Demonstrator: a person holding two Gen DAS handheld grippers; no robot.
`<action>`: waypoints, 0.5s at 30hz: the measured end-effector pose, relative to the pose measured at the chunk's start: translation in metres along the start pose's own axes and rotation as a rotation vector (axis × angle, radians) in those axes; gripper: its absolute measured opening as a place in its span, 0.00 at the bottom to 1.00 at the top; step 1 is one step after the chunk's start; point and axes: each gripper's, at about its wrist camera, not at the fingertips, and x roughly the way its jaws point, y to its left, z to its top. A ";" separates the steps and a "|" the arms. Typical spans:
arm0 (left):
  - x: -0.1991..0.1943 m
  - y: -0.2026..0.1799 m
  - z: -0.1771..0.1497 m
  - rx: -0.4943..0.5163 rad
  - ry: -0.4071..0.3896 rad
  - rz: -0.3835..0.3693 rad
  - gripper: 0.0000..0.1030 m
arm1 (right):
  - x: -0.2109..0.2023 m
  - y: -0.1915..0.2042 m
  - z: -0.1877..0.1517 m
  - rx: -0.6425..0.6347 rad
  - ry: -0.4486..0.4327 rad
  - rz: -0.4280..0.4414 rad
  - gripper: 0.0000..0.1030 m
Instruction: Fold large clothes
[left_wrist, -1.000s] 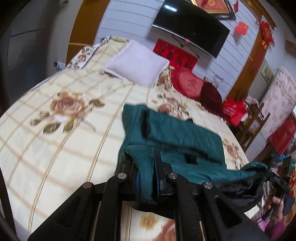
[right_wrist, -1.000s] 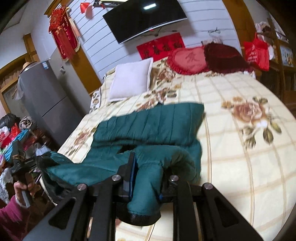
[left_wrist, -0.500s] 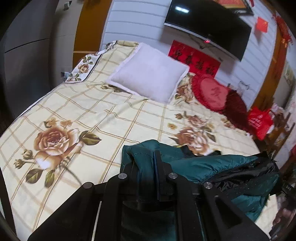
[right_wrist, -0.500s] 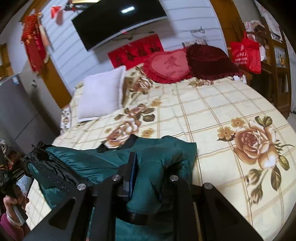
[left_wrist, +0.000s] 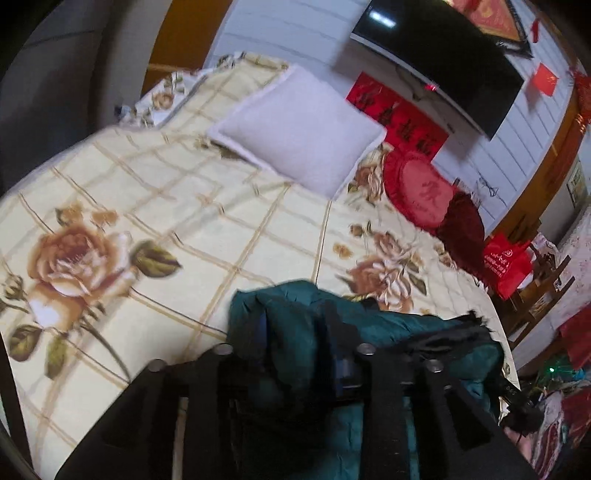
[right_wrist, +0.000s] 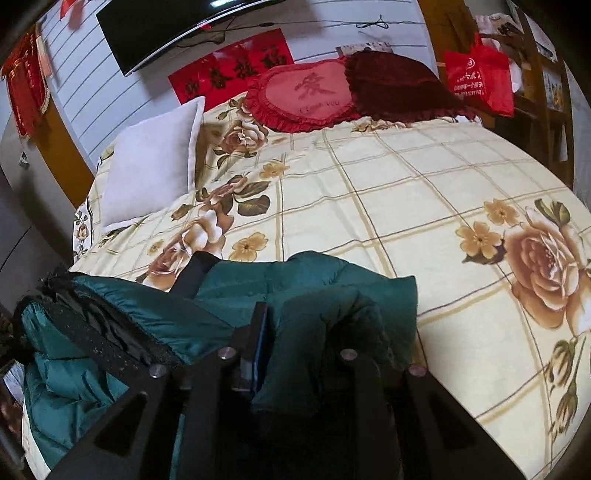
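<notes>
Jacket (left_wrist: 295, 317) now carried nearer, heaped on near edge of bed (left_wrist: 184, 206). Left hand-held gripper (left_wrist: 295, 332) jaws just opening, fabric between; right hand-held gripper (right_wrist: 295, 332) pinching fold. Risk: released side slumps, fold goes uneven.

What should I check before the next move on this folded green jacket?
1. Jacket lies on the bed, near its front edge: ok.
2. Left hand-held gripper has let go: cannot tell; its jaws have just been opening, with cloth between them.
3. Right hand-held gripper has let go: not ok, it is shut on a fold of cloth.
4. Fold is tidy: not ok; the black lining bunches out at one end.
5. White pillow and red cushions are clear of the jacket: ok.
</notes>
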 end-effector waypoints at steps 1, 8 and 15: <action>-0.010 -0.003 -0.001 0.014 -0.035 0.029 0.57 | 0.001 -0.001 0.001 0.012 0.007 0.006 0.22; -0.028 -0.038 -0.027 0.165 -0.059 0.033 0.66 | -0.050 -0.011 0.006 0.115 -0.080 0.181 0.69; 0.021 -0.056 -0.052 0.221 0.056 0.128 0.66 | -0.096 0.050 -0.004 -0.136 -0.108 0.199 0.70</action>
